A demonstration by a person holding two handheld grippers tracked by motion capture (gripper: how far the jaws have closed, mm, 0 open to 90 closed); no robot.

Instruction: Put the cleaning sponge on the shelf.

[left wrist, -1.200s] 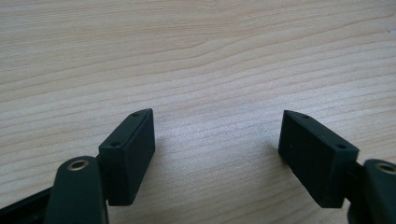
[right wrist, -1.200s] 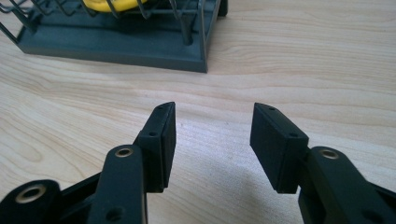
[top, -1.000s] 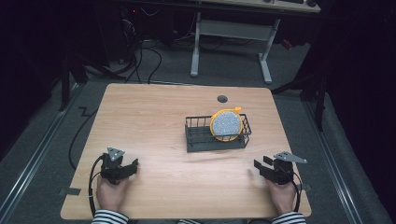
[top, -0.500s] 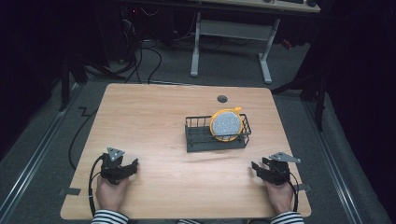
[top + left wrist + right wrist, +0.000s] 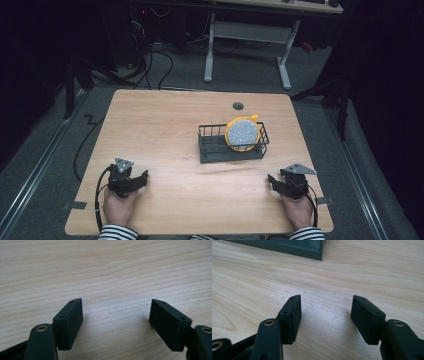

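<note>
- Right now I hold both tongs wide and empty: left tongs [image 5: 141, 176] at 7 o'clock, right tongs [image 5: 272, 180] at 5 o'clock on the worktop [image 5: 165, 130].
- Plate [image 5: 242, 134] stands on edge in the rack [image 5: 215, 147], past centre toward 1 o'clock; I'd bring the right tongs squarely onto its rim.
</note>
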